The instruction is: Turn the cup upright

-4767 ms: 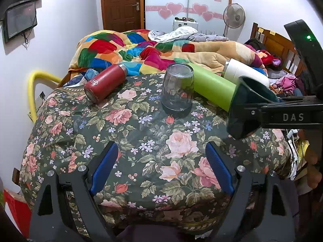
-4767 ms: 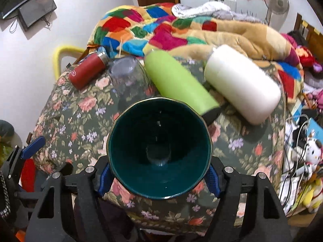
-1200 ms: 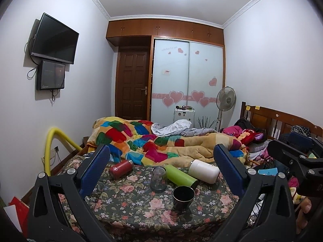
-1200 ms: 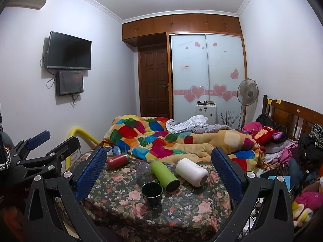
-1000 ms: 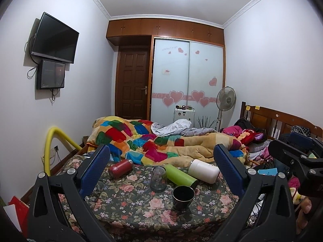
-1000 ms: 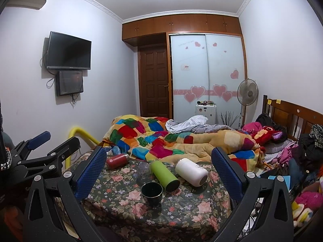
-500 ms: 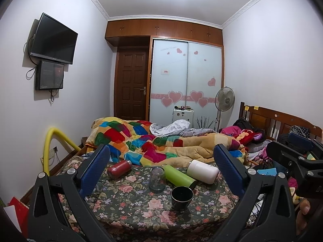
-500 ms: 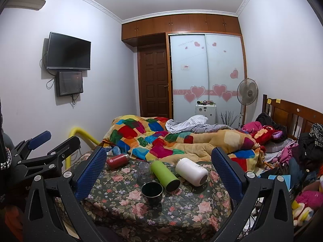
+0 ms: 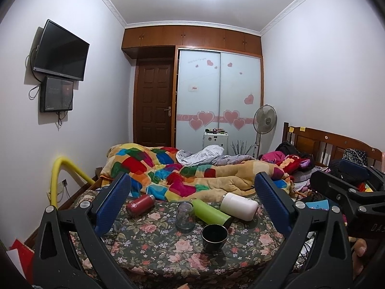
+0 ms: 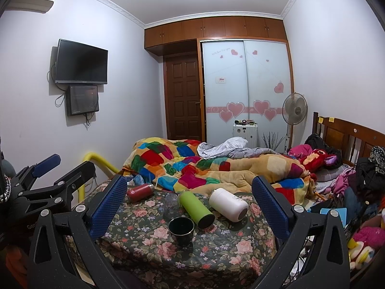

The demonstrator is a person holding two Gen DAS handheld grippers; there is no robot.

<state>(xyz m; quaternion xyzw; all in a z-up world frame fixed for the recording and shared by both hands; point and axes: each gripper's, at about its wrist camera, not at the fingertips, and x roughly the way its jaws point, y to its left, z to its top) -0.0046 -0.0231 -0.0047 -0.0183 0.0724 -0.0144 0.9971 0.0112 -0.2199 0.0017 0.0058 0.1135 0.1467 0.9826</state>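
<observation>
Dark green cup point(image 10: 181, 228) stands upright, mouth up, on the floral-covered table point(image 10: 216, 248), just in front of the lying green bottle point(image 10: 196, 208) and clear glass point(image 9: 184, 216). Flip looks complete. Left gripper point(image 9: 192, 207) and right gripper point(image 10: 189, 207) both gape wide, holding nothing, well back from the table. Next: likely nothing beyond staying clear.

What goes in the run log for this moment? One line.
dark cup: upright, released | left claw: open, clear | right claw: open, clear | flip: done
</observation>
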